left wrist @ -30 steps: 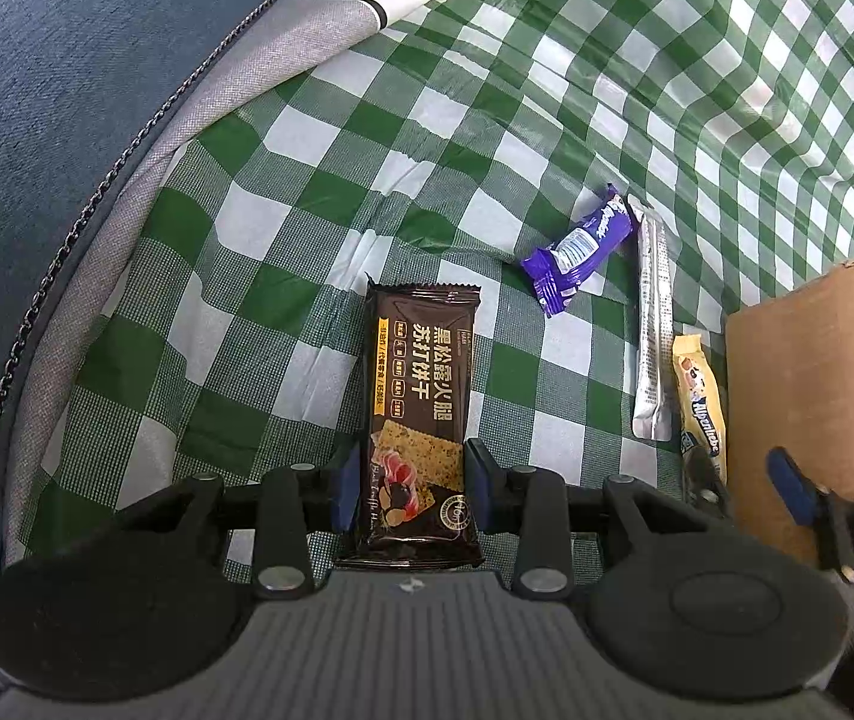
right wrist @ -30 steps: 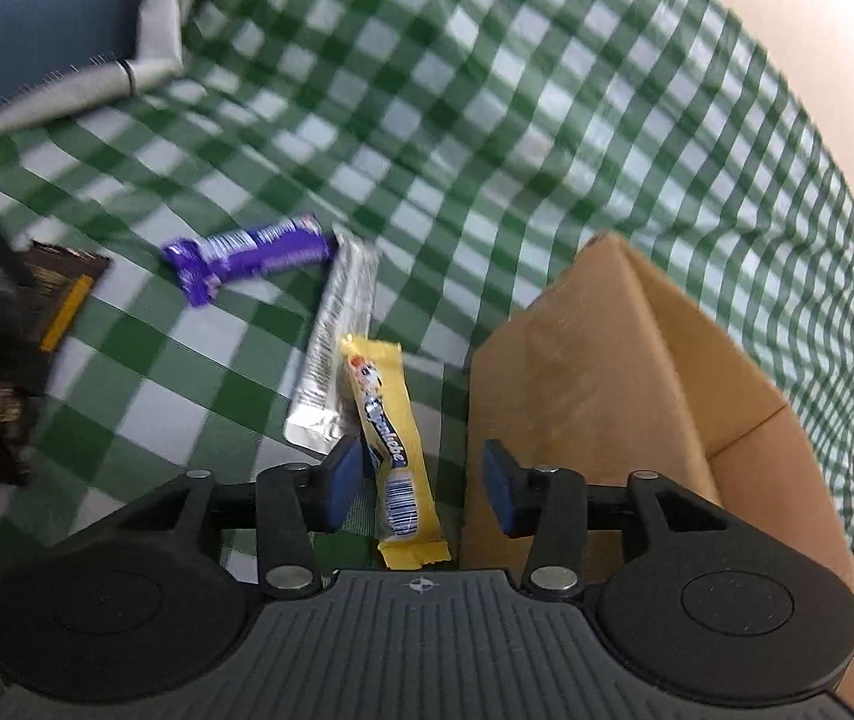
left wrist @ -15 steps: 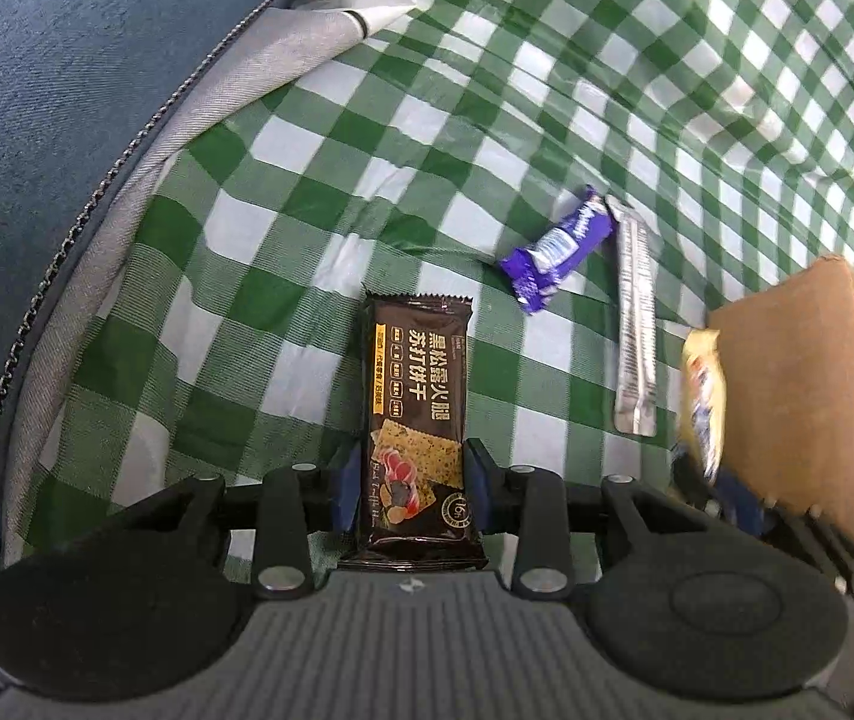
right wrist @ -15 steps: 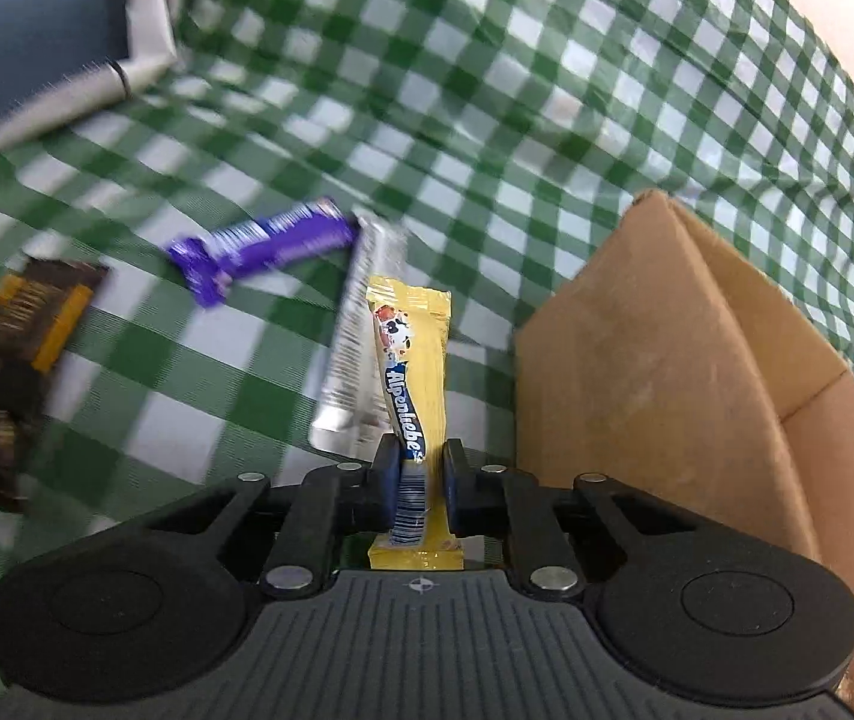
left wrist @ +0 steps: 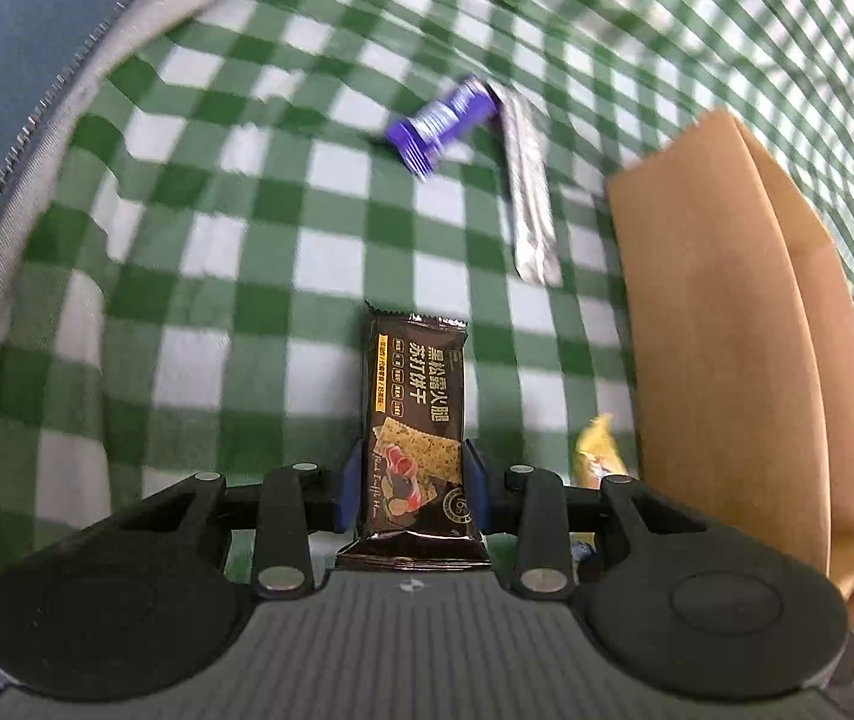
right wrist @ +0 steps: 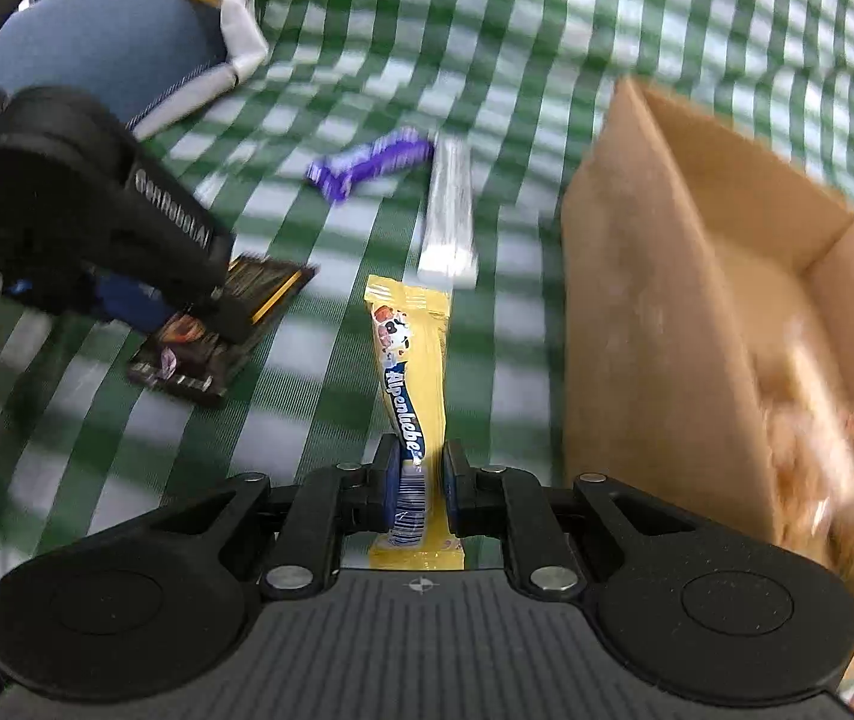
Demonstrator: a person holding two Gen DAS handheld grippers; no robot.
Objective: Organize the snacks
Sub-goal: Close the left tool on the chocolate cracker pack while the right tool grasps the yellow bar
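Both snacks have come up off the checked cloth (left wrist: 318, 264): the left claw (left wrist: 414, 489) is clamped on the dark cracker pack (left wrist: 417, 420), the right claw (right wrist: 419, 483) on the yellow candy (right wrist: 411, 372), and next both need dropping into the cardboard box (right wrist: 667, 300).

Two close wrist views, both over the checked cloth (left wrist: 318, 252) and cardboard box (right wrist: 655, 324).

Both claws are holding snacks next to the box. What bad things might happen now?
1. The right claw pinches the yellow candy stick only near its bottom end, so the long free part might flop or catch the cardboard box wall.
2. The left claw with the dark cracker pack is very close to the other one, so they might bump heading for the box.
3. A low swing might knock the silver stick or the purple bar.
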